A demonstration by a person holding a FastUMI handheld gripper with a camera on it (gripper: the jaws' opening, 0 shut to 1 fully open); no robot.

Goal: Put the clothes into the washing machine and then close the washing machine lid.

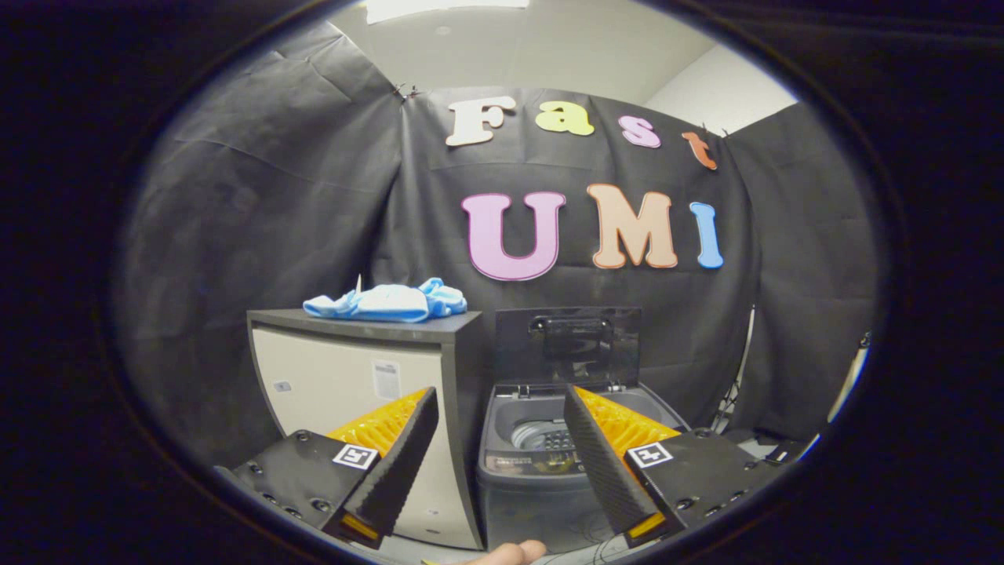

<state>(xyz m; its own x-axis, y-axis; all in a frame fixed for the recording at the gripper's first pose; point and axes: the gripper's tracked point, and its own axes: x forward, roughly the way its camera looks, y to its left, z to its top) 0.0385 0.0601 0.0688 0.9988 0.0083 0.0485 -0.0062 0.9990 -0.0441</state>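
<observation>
Clothes lie in a light-blue heap on top of the cabinet, long axis running along the cabinet's top edge. The cabinet stands just beside the washing machine, touching or nearly touching its left wall. Washing machine lid stands upright at the back, hinged open; the drum below it is exposed.

Gripper hangs low in front of both units, jaws released and spread wide, grasping nothing. From the jaws, the clothes lie up and to the left, well beyond the fingertips and above them.

Judgement: the coming move is a rise and leftward reach over the cabinet's front edge. Open room exists above the heap; the raised lid limits travel to the right of it.
</observation>
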